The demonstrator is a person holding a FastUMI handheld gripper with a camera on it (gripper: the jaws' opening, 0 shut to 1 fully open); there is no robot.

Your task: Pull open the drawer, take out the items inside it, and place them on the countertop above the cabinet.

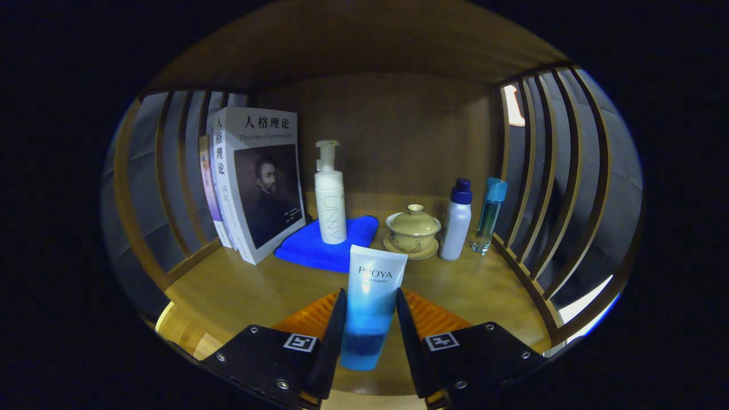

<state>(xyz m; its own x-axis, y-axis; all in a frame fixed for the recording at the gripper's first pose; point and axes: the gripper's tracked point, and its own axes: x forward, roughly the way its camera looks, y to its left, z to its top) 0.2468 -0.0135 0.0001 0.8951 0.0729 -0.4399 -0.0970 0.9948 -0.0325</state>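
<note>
A blue-and-white squeeze tube (377,270) stands upright, cap down, between my fingers. My gripper (370,296) is shut on it, with one finger against each side of its lower half. The tube's cap end (361,359) sits low over the wooden countertop (239,296); whether it touches the wood I cannot tell. Just beyond the tube lies a blue cloth (307,247).
On the cloth stands a white pump bottle (330,205). Several books (256,182) lean at the back left. To the right are a lidded ceramic cup (413,230), a white bottle with a blue cap (457,221) and a clear blue bottle (490,215). Slatted wooden sides (547,188) enclose the shelf.
</note>
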